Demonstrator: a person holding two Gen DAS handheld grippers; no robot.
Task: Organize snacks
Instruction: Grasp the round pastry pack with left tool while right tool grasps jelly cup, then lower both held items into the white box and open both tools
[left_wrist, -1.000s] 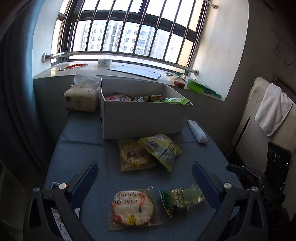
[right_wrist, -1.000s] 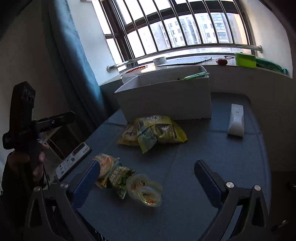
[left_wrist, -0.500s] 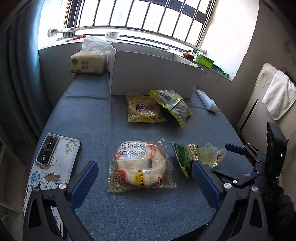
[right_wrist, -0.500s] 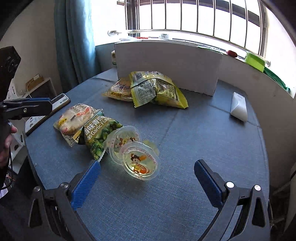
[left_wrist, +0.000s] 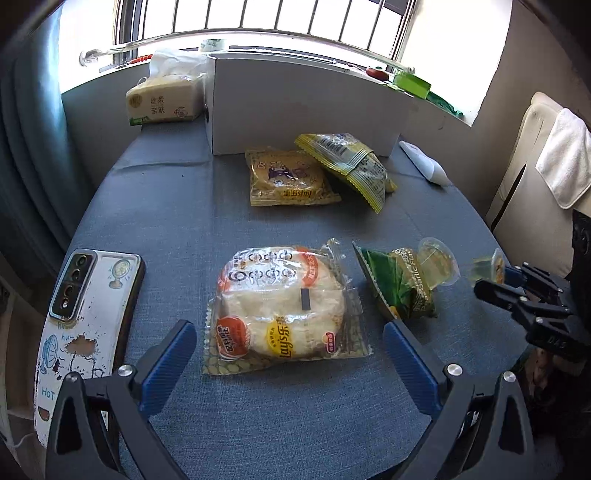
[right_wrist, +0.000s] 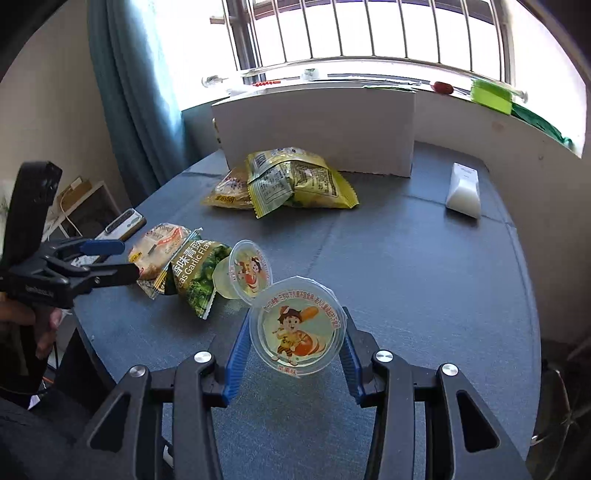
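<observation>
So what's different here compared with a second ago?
Both grippers came down toward the table. The right gripper, wide open before, is closing around the nearer jelly cup, now between its fingers. The left gripper stays open, now over the round cake packet. The other snacks, the phone and the white box haven't moved.

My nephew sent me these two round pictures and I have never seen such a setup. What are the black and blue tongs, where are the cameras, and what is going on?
No robot here: a person holds a two-finger gripper in each hand, each carrying a wide-angle camera looking along its fingers.

The left view shows the left gripper open above a wrapped round cake on the blue table.

In the right view the right gripper is closing around a jelly cup. A second jelly cup, a green pea packet, yellow snack bags, a phone and a white box are nearby.
</observation>
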